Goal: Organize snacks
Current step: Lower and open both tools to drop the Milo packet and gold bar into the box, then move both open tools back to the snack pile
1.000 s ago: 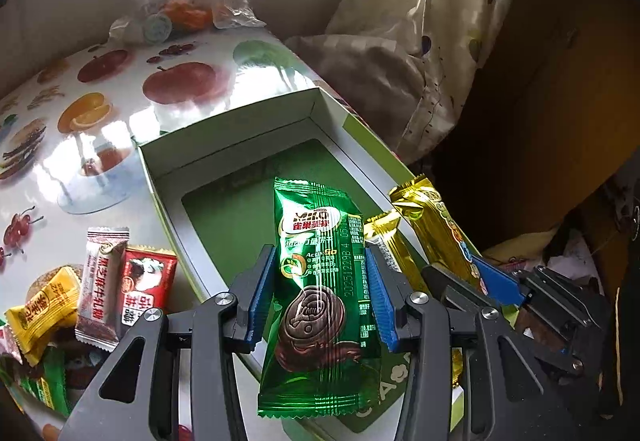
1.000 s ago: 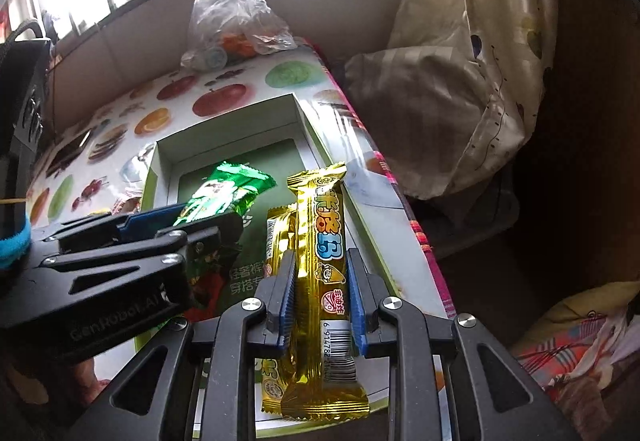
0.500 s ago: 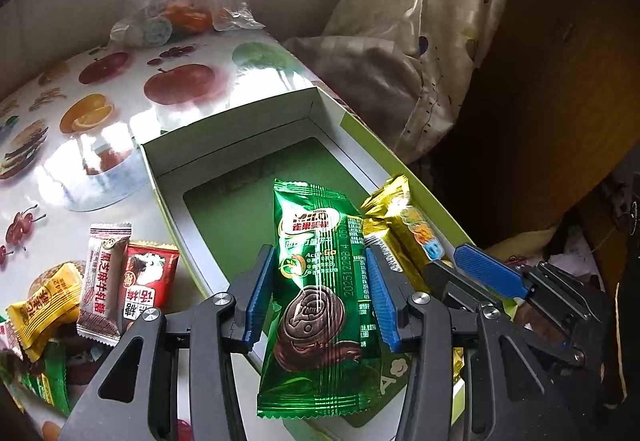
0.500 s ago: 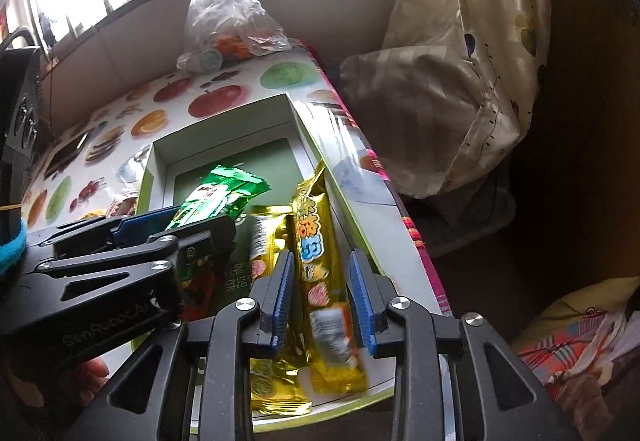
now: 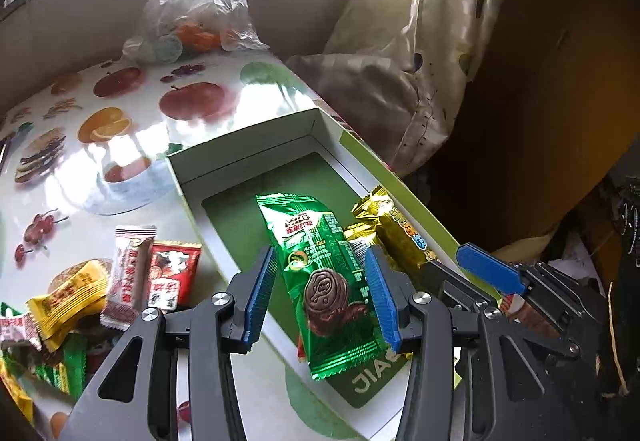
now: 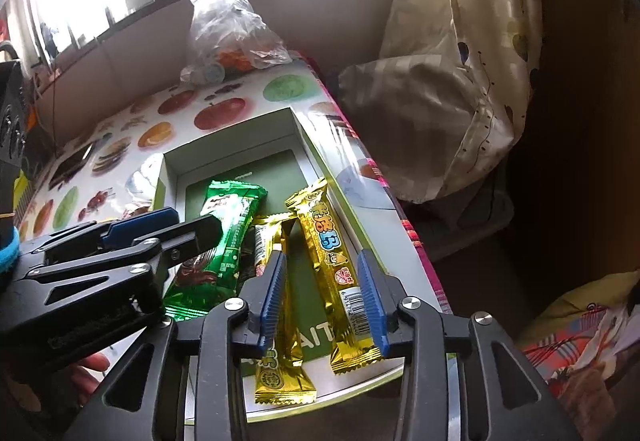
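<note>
Left cam: my left gripper (image 5: 322,295) is spread wide, blue pads on either side of the green pack (image 5: 320,281) but not squeezing it. The pack lies loose in the box (image 5: 248,143), its near end poking out over the box's front edge. Just right of it are two gold bars (image 5: 394,231), also in the box. My right gripper (image 5: 492,273) pokes in from the right side. Outside the box on the fruit-print table (image 5: 132,113) there's a pile of loose snacks: a white pack (image 5: 128,273), a red pack (image 5: 172,275) and a yellow candy (image 5: 68,301). A plastic bag (image 5: 196,5) sits at the far end.

Right cam: my right gripper (image 6: 324,297) is open too, pads apart. The long gold bar (image 6: 334,265) lies between them, close to the right pad; can't tell if it touches. The short gold bar (image 6: 276,337) lies by the left pad, its near end hanging over the box (image 6: 224,139) edge. The green pack (image 6: 224,237) is left of those, with my left gripper (image 6: 140,237) over it.
</note>
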The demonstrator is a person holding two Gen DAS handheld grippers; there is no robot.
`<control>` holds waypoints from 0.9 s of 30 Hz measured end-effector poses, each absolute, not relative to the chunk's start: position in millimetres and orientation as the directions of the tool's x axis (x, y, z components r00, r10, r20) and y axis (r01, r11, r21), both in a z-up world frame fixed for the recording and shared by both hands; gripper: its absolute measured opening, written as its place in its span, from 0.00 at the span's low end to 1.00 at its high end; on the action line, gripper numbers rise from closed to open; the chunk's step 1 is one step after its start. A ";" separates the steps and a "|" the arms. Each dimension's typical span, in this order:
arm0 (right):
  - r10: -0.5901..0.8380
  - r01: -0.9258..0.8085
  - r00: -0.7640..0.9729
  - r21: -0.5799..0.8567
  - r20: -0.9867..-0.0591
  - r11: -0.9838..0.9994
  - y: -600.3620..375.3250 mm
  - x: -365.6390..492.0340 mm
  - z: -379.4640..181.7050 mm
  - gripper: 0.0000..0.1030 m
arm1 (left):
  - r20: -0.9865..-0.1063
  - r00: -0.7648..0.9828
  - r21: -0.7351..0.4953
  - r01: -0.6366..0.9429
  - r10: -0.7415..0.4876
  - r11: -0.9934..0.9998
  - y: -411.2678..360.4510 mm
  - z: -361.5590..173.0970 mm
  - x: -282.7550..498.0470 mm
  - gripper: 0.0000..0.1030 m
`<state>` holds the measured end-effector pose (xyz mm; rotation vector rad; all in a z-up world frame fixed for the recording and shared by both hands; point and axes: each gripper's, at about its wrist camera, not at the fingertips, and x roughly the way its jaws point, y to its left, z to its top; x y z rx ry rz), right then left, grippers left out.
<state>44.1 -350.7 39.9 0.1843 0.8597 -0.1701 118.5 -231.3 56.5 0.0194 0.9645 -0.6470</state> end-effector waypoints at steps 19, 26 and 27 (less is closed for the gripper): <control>-0.038 0.198 0.694 0.140 -0.719 0.970 -323.2 23.7 54.6 0.40 | -0.707 0.544 -0.171 0.490 -0.452 0.855 -181.8 82.0 79.1 0.46; -0.014 0.162 0.715 0.145 -0.699 0.976 -303.8 22.2 60.8 0.40 | -0.693 0.588 -0.126 0.470 -0.416 0.874 -157.5 88.2 65.6 0.46; -0.010 0.155 0.718 0.146 -0.696 0.977 -300.8 21.8 61.6 0.40 | -0.692 0.592 -0.126 0.466 -0.414 0.876 -153.4 88.6 64.4 0.46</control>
